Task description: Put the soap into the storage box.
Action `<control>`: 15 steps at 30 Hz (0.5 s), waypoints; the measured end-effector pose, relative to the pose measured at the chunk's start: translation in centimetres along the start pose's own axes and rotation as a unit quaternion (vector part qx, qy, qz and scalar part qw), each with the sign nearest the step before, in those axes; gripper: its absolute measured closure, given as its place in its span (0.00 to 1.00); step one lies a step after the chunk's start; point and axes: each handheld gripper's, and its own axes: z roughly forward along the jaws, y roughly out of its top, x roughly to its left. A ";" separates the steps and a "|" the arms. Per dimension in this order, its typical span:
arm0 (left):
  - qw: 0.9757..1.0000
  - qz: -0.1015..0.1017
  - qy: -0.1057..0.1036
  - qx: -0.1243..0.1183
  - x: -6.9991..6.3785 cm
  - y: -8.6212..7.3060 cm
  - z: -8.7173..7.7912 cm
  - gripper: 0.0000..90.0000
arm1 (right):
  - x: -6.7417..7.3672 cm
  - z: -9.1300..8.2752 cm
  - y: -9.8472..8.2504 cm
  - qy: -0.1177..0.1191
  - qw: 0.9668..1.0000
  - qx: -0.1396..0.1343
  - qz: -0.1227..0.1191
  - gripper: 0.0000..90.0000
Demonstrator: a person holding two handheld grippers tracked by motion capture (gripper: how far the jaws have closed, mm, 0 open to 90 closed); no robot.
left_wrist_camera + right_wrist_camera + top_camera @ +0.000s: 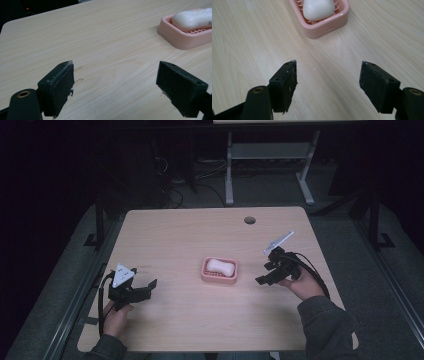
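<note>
Dim room; pale wood table [175, 235] (grommet hole [249, 220] far edge), desk legs [229, 170] behind.

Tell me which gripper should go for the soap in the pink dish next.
Right, probably. The right gripper is open, aimed straight at the soap in the pink dish. The left gripper, also open, has the dish off to one side.
</note>
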 end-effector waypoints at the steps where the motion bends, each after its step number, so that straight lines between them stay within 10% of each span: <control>1: 1.000 0.000 0.000 0.001 0.0 0.0 0.0 0.16 | 0.0 -0.1 -0.2 -0.002 1.000 -0.002 0.000 0.33; 15: 1.000 0.002 -0.001 0.003 -0.1 0.0 0.0 0.16 | 0.0 -0.5 -3.7 -0.006 1.000 -0.012 0.024 0.32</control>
